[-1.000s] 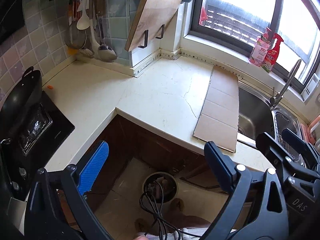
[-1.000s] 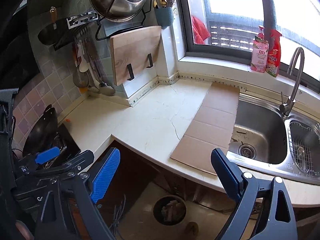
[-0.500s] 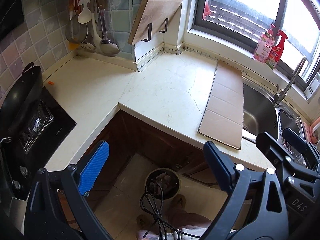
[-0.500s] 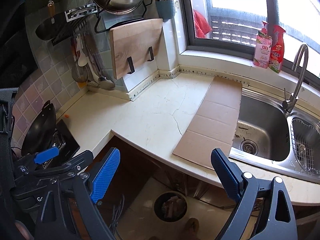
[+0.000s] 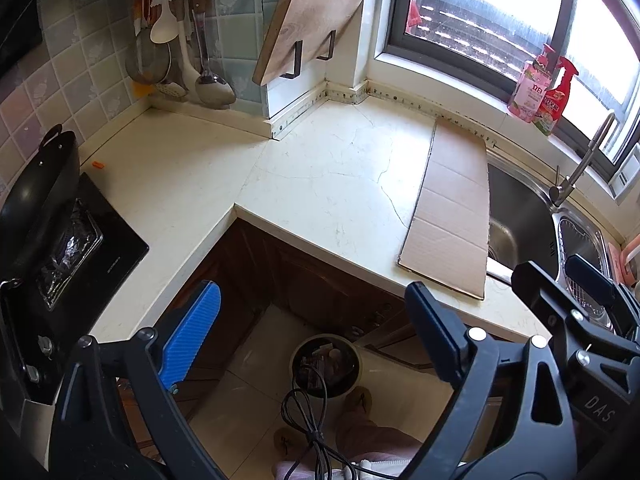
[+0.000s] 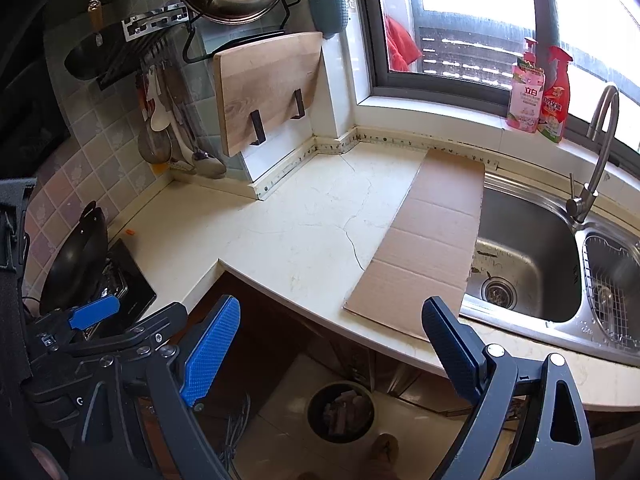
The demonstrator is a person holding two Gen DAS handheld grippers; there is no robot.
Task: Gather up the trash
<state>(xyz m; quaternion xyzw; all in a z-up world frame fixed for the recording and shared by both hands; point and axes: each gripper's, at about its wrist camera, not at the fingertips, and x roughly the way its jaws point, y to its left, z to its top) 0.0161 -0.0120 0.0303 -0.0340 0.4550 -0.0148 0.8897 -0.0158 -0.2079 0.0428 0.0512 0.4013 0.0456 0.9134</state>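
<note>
Room: a small corner kitchen, tiled wall, bright window, pale cracked stone surface [image 6: 304, 240] wrapped around an L-shaped corner.

Far left: a black wok [image 5: 38, 188] is parked on the glossy black hob [image 5: 80, 240], probably just left where it gets used.

Tiny bit on the surface: a small orange scrap [image 5: 98, 165] is seen near the wok, well apart from everything else; looks like the only loose trash up top, though it's too small to be sure what it is.

Wall: metal ladles and a strainer are hung on a rail, and a wooden cutting board [image 6: 268, 88] is propped in two black hooks, presumably to dry.

Middle: a flat strip of creased brown cardboard [image 6: 424, 240] is laid along the sink [image 6: 528, 264] edge, slightly overhanging the basin.

Left hand-held gripper [image 5: 316, 320]: held in the air over the floor gap, blue ribbed pads spread wide, nothing between them.

Right hand-held gripper [image 6: 332, 344]: same deal, jaws wide apart and nothing held.

Floor: a round trash bin [image 6: 340, 412] with stuff already in it is seen below both, set just in front of the dark cabinets.

Guess: no grab has been started; the orange scrap or the cardboard would be the likely next pick.
</note>
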